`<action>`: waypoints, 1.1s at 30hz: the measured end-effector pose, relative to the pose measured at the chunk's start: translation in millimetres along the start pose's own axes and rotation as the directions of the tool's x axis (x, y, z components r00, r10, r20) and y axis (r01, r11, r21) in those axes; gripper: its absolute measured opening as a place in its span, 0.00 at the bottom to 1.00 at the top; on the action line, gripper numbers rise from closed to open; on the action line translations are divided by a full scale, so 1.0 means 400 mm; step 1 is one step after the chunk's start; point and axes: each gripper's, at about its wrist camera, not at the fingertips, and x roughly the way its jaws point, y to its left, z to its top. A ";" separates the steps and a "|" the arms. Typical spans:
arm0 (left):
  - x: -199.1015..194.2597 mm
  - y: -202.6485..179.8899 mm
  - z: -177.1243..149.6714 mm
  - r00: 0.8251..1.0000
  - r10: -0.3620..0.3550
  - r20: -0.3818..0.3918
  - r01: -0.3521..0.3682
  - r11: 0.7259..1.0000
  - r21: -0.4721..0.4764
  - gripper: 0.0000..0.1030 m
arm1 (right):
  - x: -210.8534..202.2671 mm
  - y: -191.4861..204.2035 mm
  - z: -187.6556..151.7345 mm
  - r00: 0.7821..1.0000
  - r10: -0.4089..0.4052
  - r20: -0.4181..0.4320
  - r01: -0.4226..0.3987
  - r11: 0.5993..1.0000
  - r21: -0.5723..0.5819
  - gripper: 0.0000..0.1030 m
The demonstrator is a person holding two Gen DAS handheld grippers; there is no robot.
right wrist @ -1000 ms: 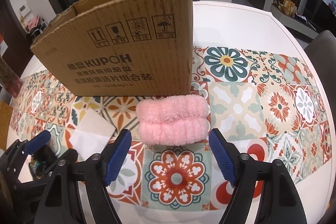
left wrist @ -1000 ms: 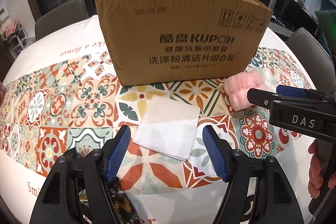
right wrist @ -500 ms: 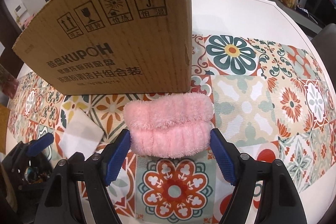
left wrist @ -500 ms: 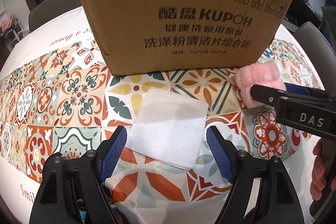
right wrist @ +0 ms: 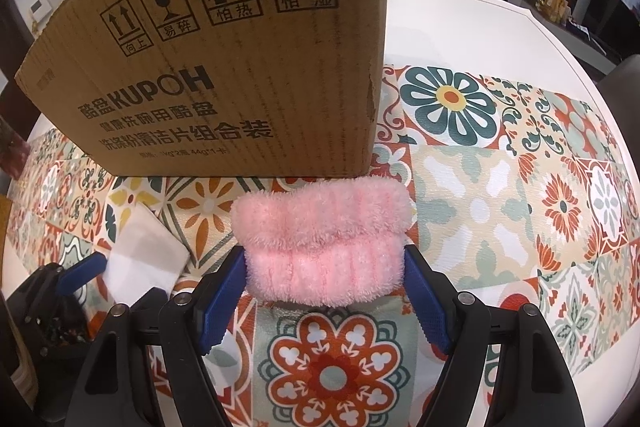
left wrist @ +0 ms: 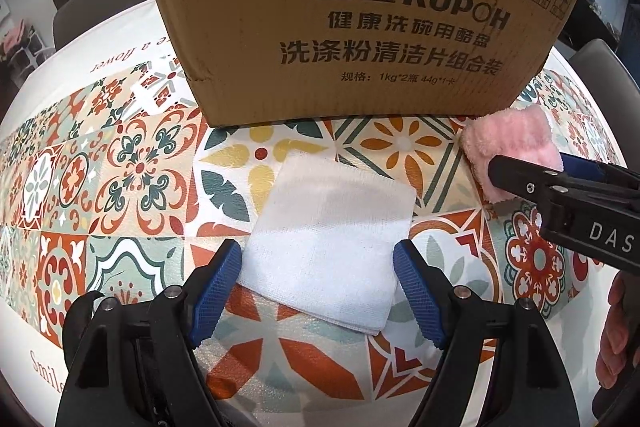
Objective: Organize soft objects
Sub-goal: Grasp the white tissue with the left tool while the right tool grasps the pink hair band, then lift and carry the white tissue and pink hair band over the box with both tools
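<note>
A folded white cloth (left wrist: 332, 239) lies flat on the patterned tablecloth (left wrist: 132, 171) in front of a cardboard box (left wrist: 360, 27). My left gripper (left wrist: 318, 291) hangs low over the cloth's near end, open, with a blue pad on either side of it. To the right, a fluffy pink headband (right wrist: 324, 247) lies by the box's corner (right wrist: 372, 131). My right gripper (right wrist: 324, 295) is open around the headband's near half, and its pads stand right at the fluff's sides. The headband (left wrist: 512, 147) also shows in the left wrist view, partly hidden behind the right gripper's finger (left wrist: 532, 183).
The tall box (right wrist: 240, 67) blocks the way just beyond both soft things. The round white table's edge (right wrist: 560, 39) curves behind it. Chairs (left wrist: 600, 63) stand around the table. A hand (left wrist: 616, 331) holds the right gripper's handle.
Both grippers came down and forward. The cloth and the headband, which lay ahead of the fingertips, are now between the pads. The box looms larger.
</note>
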 end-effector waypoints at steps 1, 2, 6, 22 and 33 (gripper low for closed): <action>0.002 -0.004 0.000 1.000 -0.001 0.003 0.001 1.000 -0.001 0.76 | -0.001 -0.002 -0.001 1.000 -0.001 0.004 0.001 1.000 -0.002 0.74; 0.003 -0.004 0.000 1.000 -0.002 0.007 0.002 1.000 0.000 0.75 | -0.002 -0.002 -0.003 1.000 -0.003 0.006 0.003 1.000 -0.003 0.74; 0.004 -0.005 -0.007 1.000 -0.009 0.024 0.008 1.000 0.011 0.64 | -0.007 0.005 -0.011 1.000 -0.008 0.017 0.009 1.000 -0.014 0.73; -0.029 -0.021 -0.001 0.998 -0.046 0.033 0.045 0.999 0.019 0.08 | -0.069 0.031 -0.037 0.998 0.035 0.049 -0.036 0.999 0.014 0.31; -0.121 -0.010 -0.003 0.993 -0.065 0.102 0.064 0.998 0.011 0.08 | -0.137 0.036 -0.047 0.994 0.070 0.084 -0.072 0.997 0.016 0.28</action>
